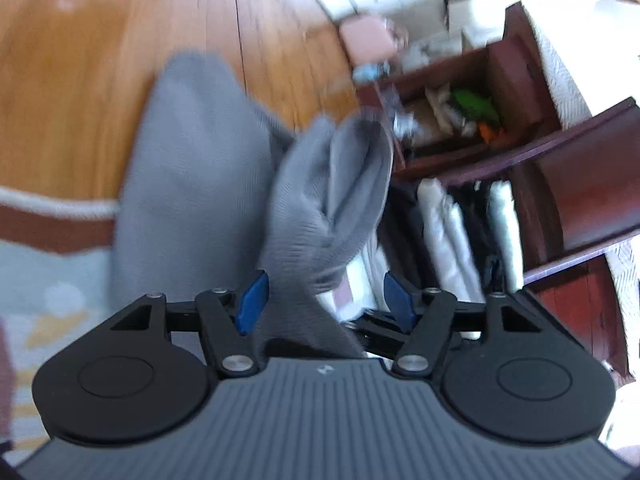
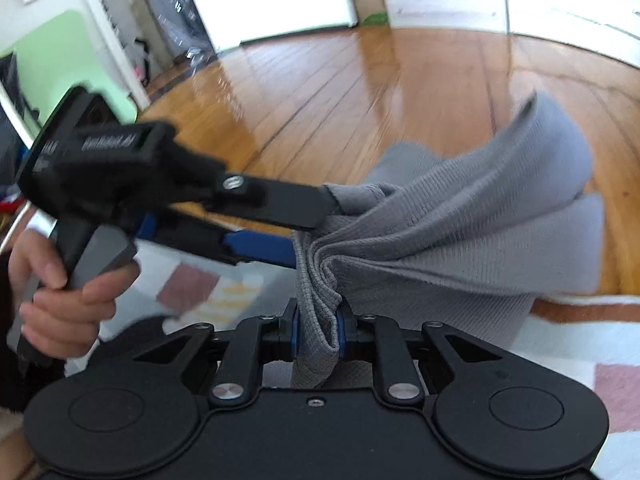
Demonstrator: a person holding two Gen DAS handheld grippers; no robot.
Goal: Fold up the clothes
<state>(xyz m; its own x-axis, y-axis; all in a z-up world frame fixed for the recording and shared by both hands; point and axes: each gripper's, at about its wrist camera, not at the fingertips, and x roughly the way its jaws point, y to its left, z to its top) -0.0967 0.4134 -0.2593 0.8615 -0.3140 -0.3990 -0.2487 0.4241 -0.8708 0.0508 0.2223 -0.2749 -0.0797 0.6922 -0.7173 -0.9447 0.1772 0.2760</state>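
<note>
A grey knit garment (image 1: 192,168) hangs bunched in the air between the two grippers, over the floor. In the left wrist view my left gripper (image 1: 325,300) stands open: its blue pads (image 1: 252,300) are wide apart, and a fold of the grey cloth runs loosely between them, close to the left pad. The right wrist view shows the left gripper (image 2: 308,236) from the side, its tips at the gathered edge of the garment (image 2: 460,232). My right gripper (image 2: 318,332) is shut on a pleated bunch of that cloth, which fans out up and to the right.
A person's hand (image 2: 60,300) holds the left gripper's handle. Below lie a wooden floor (image 2: 340,92) and a pale patterned rug (image 2: 580,320) with a red-brown border. A dark wooden shelf (image 1: 560,184) with folded items stands to the right, and a pink box (image 1: 366,38) sits beyond it.
</note>
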